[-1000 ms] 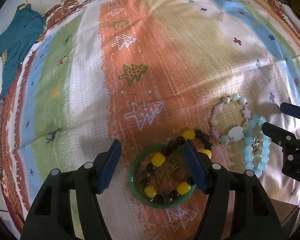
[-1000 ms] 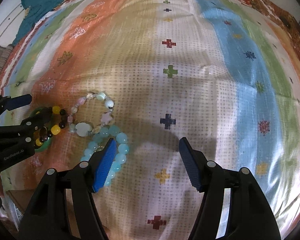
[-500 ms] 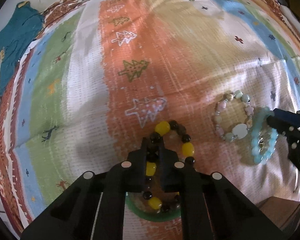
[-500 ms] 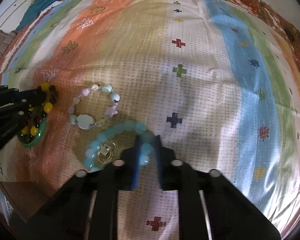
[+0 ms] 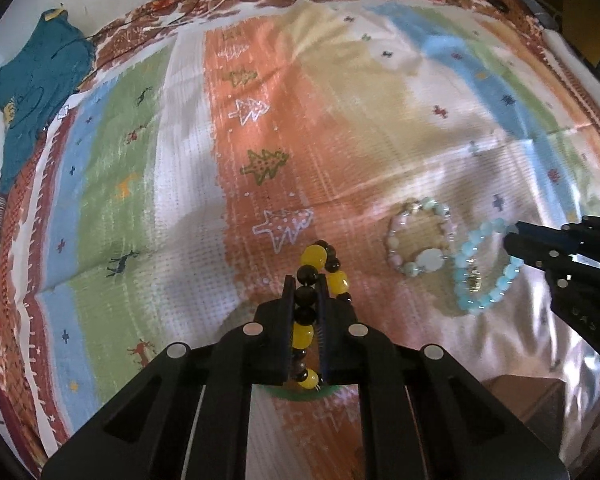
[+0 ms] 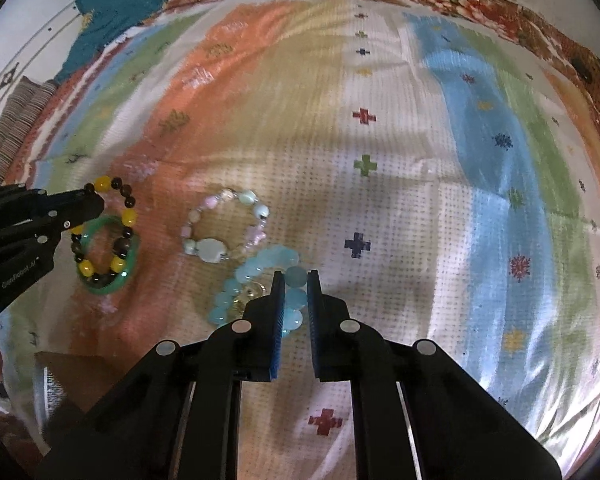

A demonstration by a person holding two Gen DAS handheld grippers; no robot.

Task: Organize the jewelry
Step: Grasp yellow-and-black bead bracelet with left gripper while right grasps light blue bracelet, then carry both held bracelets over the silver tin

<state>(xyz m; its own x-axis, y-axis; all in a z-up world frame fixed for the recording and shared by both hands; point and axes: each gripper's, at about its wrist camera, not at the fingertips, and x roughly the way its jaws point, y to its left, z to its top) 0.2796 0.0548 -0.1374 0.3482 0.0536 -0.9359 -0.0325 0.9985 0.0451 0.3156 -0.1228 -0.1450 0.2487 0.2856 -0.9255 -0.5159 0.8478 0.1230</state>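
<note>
My left gripper (image 5: 305,280) is shut on a yellow-and-black bead bracelet (image 5: 314,258) and holds it lifted off a green bangle (image 6: 130,258) on the striped cloth. My right gripper (image 6: 294,278) is shut on a light blue bead bracelet (image 6: 274,260) with a small gold charm, at the cloth. A pink and mint bead bracelet (image 6: 220,236) lies between the two. In the left wrist view it lies at mid right (image 5: 418,240), with the blue bracelet (image 5: 484,264) and the right gripper (image 5: 512,238) beside it. The left gripper (image 6: 96,204) shows at the left of the right wrist view.
The striped patterned cloth (image 5: 260,120) covers the whole surface. A teal garment (image 5: 36,80) lies at the far left corner. A brown box corner (image 5: 528,396) shows near the front edge. A white stick-like item (image 5: 576,72) lies at the far right.
Both grippers went from open to shut, the left on the yellow-and-black bracelet, the right on the blue bracelet. Both bracelets have since risen and shifted a little.
</note>
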